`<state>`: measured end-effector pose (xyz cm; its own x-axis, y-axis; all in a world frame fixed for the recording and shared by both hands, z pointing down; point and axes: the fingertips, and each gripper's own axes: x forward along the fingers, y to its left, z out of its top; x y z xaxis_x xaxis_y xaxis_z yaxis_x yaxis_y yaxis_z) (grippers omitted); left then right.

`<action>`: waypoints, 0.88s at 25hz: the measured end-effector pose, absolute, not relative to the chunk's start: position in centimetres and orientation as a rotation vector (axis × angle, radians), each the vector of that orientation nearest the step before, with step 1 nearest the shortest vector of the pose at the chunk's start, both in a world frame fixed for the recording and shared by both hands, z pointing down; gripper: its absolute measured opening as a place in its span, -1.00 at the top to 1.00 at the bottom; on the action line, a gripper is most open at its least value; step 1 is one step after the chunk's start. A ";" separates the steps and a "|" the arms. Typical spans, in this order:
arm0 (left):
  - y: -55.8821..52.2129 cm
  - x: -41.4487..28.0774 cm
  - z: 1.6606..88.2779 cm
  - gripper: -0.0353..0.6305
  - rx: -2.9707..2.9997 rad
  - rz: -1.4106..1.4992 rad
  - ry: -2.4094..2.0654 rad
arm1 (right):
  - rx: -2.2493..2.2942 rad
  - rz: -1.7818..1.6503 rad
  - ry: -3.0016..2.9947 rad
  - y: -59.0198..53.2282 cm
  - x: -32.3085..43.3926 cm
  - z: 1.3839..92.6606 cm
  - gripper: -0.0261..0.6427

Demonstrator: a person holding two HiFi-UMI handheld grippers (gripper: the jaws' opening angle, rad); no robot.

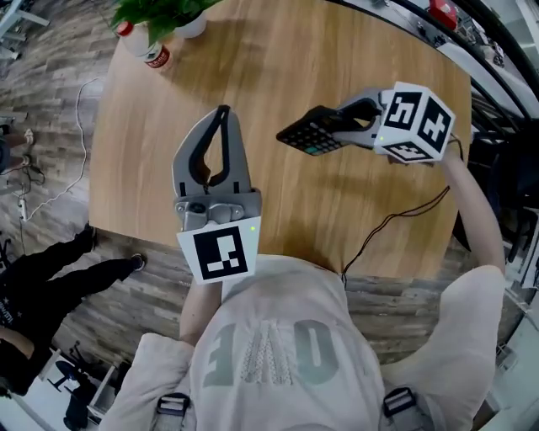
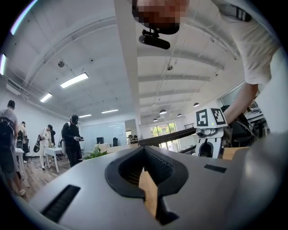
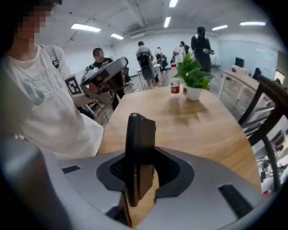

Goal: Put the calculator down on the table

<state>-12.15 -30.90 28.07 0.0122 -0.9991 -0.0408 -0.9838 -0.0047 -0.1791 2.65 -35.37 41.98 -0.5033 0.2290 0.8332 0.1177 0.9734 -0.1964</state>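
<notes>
A dark calculator (image 1: 312,135) hangs tilted above the round wooden table (image 1: 278,210), right of its middle. My right gripper (image 1: 341,126) is shut on its near end. In the right gripper view the calculator (image 3: 139,152) stands edge-on between the two jaws, with the tabletop below it. My left gripper (image 1: 223,114) hovers over the table's near left part with its jaws shut and nothing between them. In the left gripper view the jaws (image 2: 150,188) meet, and the right gripper (image 2: 209,134) shows beyond them.
A potted plant (image 1: 189,21) and a red-and-white bottle (image 1: 147,46) stand at the table's far left edge. A thin black cable (image 1: 387,223) runs over the near right edge. A dark chair (image 3: 265,117) stands beside the table. Several people stand in the room beyond.
</notes>
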 end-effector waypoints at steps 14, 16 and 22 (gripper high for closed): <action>-35.3 -14.0 34.2 0.87 -2.208 -0.275 2.158 | -0.824 0.509 -1.599 -30.2 2.4 54.8 0.56; -35.5 -14.2 34.8 0.87 -2.220 -0.293 2.161 | -0.845 0.553 -1.576 -30.3 2.1 55.2 0.56; -36.0 -14.3 36.2 0.87 -2.251 -0.314 2.177 | -0.860 0.689 -1.511 -30.9 2.0 56.3 0.56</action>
